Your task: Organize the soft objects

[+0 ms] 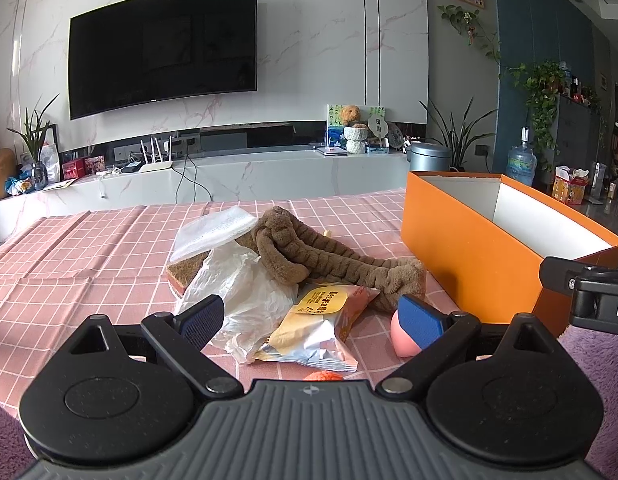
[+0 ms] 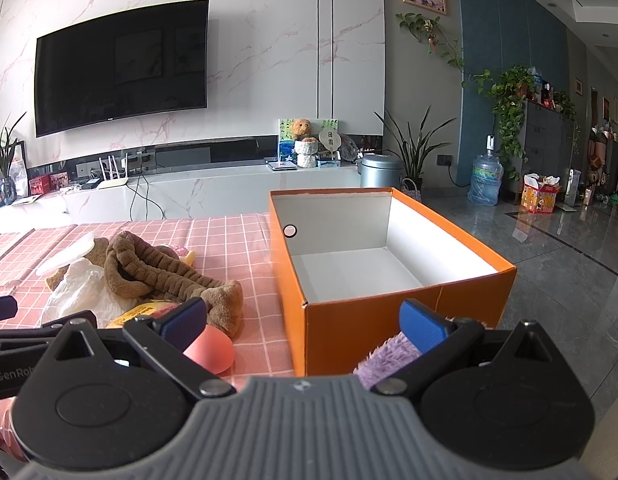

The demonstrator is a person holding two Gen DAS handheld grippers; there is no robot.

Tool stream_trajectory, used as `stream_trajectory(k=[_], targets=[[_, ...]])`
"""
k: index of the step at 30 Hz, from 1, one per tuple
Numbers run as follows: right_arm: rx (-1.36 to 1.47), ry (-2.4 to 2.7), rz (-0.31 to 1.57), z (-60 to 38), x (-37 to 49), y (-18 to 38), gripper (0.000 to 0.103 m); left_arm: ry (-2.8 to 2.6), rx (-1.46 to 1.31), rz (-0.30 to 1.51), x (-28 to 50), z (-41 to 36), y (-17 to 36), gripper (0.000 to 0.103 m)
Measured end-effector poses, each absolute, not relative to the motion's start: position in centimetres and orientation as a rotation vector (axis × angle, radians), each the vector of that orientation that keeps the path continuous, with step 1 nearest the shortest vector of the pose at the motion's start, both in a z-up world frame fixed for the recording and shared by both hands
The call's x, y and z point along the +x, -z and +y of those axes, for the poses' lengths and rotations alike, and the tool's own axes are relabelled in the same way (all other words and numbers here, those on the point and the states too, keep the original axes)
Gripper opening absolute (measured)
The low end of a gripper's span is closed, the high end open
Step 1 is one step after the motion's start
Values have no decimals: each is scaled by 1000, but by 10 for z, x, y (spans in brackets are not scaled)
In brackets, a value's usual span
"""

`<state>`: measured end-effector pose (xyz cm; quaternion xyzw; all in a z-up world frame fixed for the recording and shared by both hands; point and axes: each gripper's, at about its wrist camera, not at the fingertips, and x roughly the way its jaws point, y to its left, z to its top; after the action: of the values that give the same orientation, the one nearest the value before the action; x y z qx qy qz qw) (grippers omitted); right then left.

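Nothing boxed yet: 2 grippers, left gripper (image 1: 311, 318) and right gripper (image 2: 305, 322), spread and empty before empty orange cardboard box (image 2: 393, 312); next, pinching ribbed brown plush headband (image 1: 309, 258).

Matt orange cardboard box (image 2: 409, 320) with white paper lining, fuzzy brown plush headband (image 1: 309, 256), crinkled white paper bag (image 1: 245, 292), glossy foil snack pack (image 1: 313, 332), pink checked cloth tablecloth (image 1: 69, 264), ribbed blue rubbery pads (image 2: 423, 326).
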<state>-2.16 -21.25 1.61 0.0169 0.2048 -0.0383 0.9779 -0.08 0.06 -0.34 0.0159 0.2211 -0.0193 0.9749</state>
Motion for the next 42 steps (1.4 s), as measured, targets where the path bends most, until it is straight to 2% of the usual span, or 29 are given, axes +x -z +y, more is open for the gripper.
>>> stream_trajectory(k=[9,15,16,17,18,21,26,28,37,39,42], targets=[[13,63,419,-209,-20,-15,101,63,-11,443,-4,5,3,103],[-50,4,435,-197,-18,-10,100,87,-48,523,-2,17,5,103],[-60,2,437,-195,-17,-11,100,93,-60,537,-2,20,6,101],[-71,-2,440,-193,-17,-10,100,103,-72,551,-2,23,6,94],[-84,-9,445,-190,-16,-11,98,117,-80,562,-1,26,7,86],[-96,-64,460,-186,-14,-11,77,167,-94,604,2,30,10,75],[-131,-161,500,-177,-7,-6,65,232,-69,687,10,27,20,75],[-147,-191,518,-174,-2,-4,54,246,-71,726,16,25,27,75],[-124,-306,670,-166,37,6,52,210,12,785,33,18,47,65],[-145,-302,688,-161,45,9,52,197,15,798,36,19,50,57],[-164,-296,723,-154,61,16,52,191,14,822,40,20,52,55]])
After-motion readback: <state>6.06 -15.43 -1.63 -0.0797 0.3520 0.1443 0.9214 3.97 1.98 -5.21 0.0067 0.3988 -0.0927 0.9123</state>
